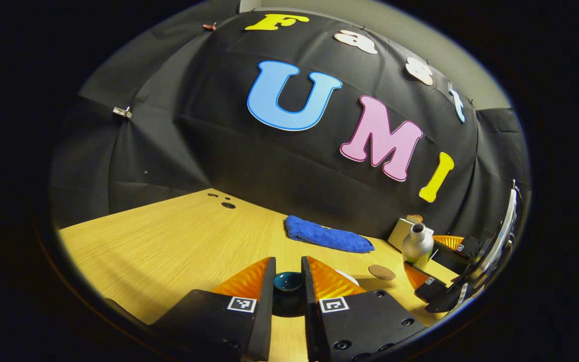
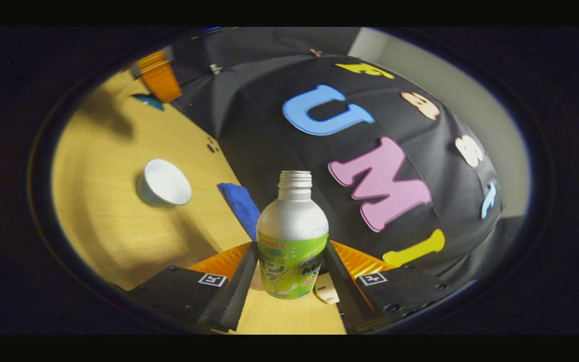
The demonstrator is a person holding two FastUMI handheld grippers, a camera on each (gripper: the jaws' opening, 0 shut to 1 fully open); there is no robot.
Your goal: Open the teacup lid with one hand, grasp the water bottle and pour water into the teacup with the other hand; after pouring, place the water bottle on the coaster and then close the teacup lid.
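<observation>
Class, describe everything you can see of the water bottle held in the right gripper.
The water bottle is a silvery, metal-looking bottle with a green printed label round its lower body and a threaded neck, uncapped. It sits between the right gripper's two fingers, which press its sides. In the left gripper view it stands upright near the round coaster.

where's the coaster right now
In the left gripper view the coaster lies flat on the wooden table, right of centre, just left of the water bottle and in front of the blue cloth.
</observation>
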